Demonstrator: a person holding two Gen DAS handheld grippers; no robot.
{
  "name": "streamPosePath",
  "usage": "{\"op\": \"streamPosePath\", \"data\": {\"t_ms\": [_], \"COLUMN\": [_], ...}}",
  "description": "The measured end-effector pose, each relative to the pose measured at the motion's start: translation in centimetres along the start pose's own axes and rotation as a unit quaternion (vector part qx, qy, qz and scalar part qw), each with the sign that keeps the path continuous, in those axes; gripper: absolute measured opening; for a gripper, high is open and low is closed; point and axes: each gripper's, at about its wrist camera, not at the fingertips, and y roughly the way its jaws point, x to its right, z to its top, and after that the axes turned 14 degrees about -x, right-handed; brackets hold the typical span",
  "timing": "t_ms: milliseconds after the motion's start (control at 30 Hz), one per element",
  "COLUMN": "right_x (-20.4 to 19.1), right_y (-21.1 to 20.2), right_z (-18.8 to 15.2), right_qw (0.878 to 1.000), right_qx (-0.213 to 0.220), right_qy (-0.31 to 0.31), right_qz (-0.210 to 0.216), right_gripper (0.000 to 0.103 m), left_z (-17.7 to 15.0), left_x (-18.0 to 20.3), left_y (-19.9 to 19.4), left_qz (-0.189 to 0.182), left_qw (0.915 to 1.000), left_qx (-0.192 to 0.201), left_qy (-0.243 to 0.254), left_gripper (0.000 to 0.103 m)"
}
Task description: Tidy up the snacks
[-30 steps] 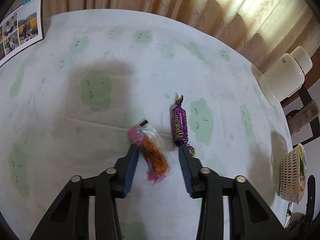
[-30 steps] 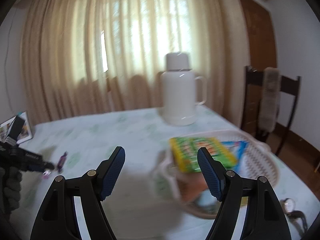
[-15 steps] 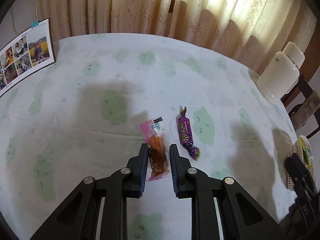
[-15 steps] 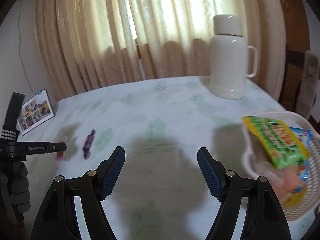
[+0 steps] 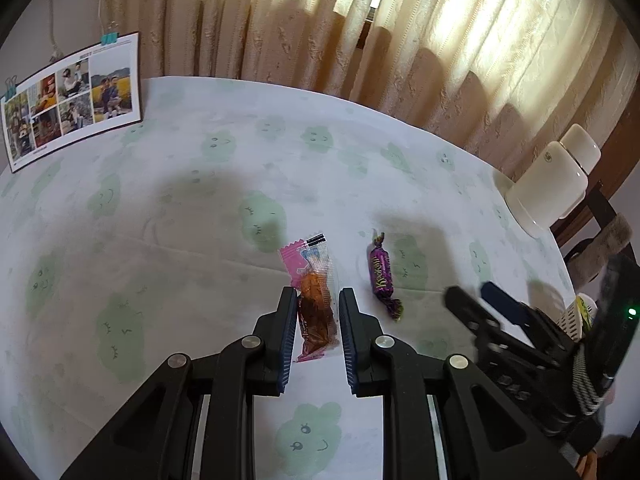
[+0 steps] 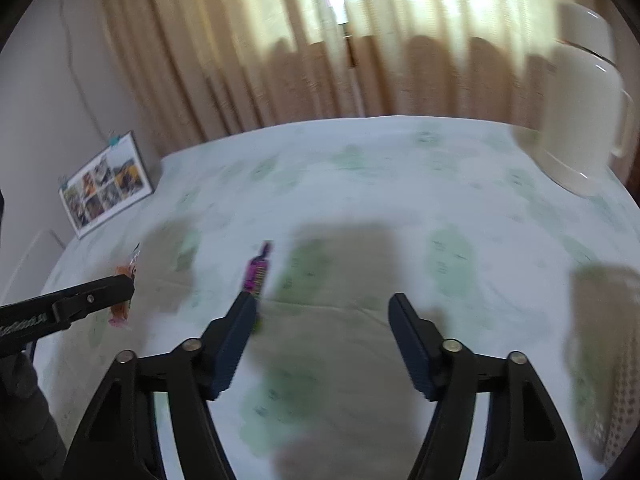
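My left gripper (image 5: 318,300) is shut on a pink and clear snack packet (image 5: 314,296) with orange-brown contents and holds it over the tablecloth. A purple wrapped candy (image 5: 382,274) lies on the cloth just right of it. My right gripper (image 6: 322,304) is open and empty, low over the table, with the purple candy (image 6: 256,272) just ahead of its left finger. In the right wrist view the left gripper (image 6: 120,284) shows at far left with the packet (image 6: 122,300). In the left wrist view the right gripper (image 5: 476,294) shows at right.
A white thermos (image 5: 552,184) stands at the table's far right, blurred in the right wrist view (image 6: 580,120). A white woven basket (image 5: 574,320) with snacks sits at the right edge. A photo calendar (image 5: 68,100) stands at the far left. Curtains hang behind.
The left gripper closed on the pink packet and lifted it. The right gripper swung left from the basket toward the purple candy and came lower over the table.
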Motion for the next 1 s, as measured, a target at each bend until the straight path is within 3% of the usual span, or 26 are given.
{"op": "streamPosePath", "data": {"t_ms": [200, 500, 767, 1000], "right_x": [-3.2, -6.0, -6.4, -4.6], "right_y": [3.5, 6.7, 6.9, 5.3], "right_z": [1.2, 2.1, 2.3, 1.1], "right_qw": [0.999, 0.995, 0.992, 0.995], "right_qx": [-0.035, -0.056, -0.051, -0.044], "right_qy": [-0.036, -0.075, -0.083, -0.061], "right_qz": [-0.003, -0.042, -0.078, -0.069], "right_gripper": [0.047, 0.041, 0.019, 0.017], "left_z": [0.1, 0.1, 0.2, 0.0], "left_x": [-1.4, -2.1, -2.2, -1.5], "left_y": [-0.2, -0.3, -0.2, 0.2], "left_qz": [0.006, -0.003, -0.002, 0.001], "left_qw": [0.9998, 0.9995, 0.9995, 0.9998], "left_qx": [0.003, -0.003, -0.004, -0.01], "left_qy": [-0.021, -0.033, -0.032, -0.02], "left_gripper": [0.019, 0.019, 0.019, 0.019]}}
